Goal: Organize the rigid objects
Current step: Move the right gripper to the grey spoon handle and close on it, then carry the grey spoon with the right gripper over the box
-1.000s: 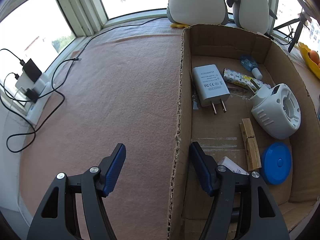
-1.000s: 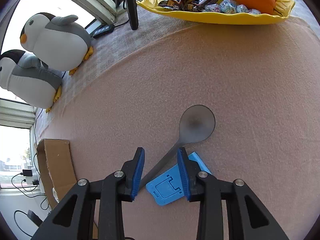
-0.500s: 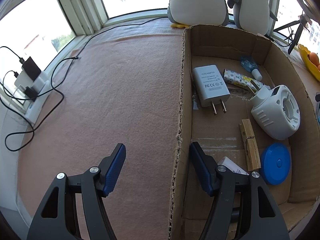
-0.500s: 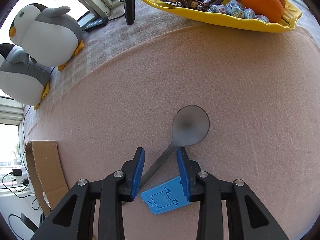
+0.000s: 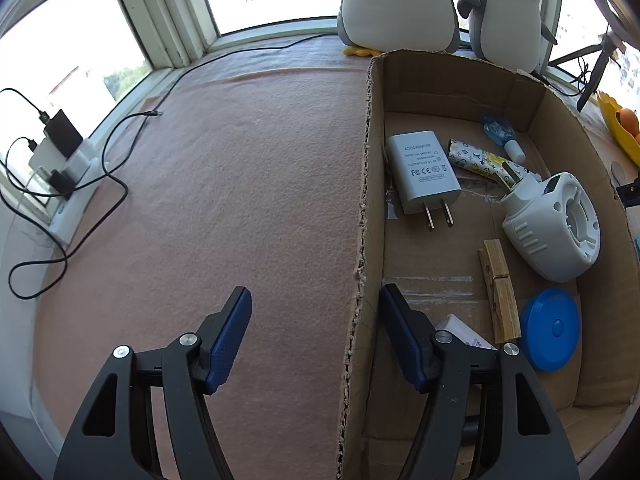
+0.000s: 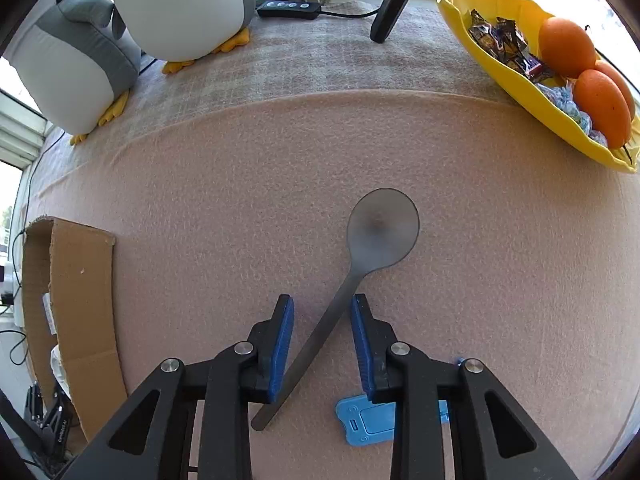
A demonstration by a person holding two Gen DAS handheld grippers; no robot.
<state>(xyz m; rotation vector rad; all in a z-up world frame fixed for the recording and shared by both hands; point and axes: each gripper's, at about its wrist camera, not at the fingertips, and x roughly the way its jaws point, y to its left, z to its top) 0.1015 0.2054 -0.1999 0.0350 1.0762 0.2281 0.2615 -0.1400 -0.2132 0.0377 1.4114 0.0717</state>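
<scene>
While your right gripper (image 6: pixel 322 338) points down at the pink felt mat (image 6: pixel 240 200), its jaws are closing around the grey spoon (image 6: pixel 360 272): the handle runs diagonally between the blue pads (image 6: pixel 280 344), which do not yet press on it. Just beside the handle's end, partly under your right finger, lies a blue plastic piece (image 6: pixel 368 424) flat on the mat. Beyond the fingertips the spoon's bowl rests on the felt, and farther off at the right a yellow dish (image 6: pixel 500 76) holds oranges (image 6: pixel 566 46) and wrapped sweets. Two plush penguins (image 6: pixel 180 8) stand at the far edge. Your left gripper (image 5: pixel 316 324) stands spread and holds nothing, straddling the near wall of the cardboard box (image 5: pixel 362 240), one finger outside over the mat, the other inside. Within the box, near to far, lie a blue disc (image 5: pixel 550 330), a wooden clothespin (image 5: pixel 500 292), a white round device (image 5: pixel 556 228), a white power adapter (image 5: pixel 422 170) and a patterned tube (image 5: pixel 476 160).
</scene>
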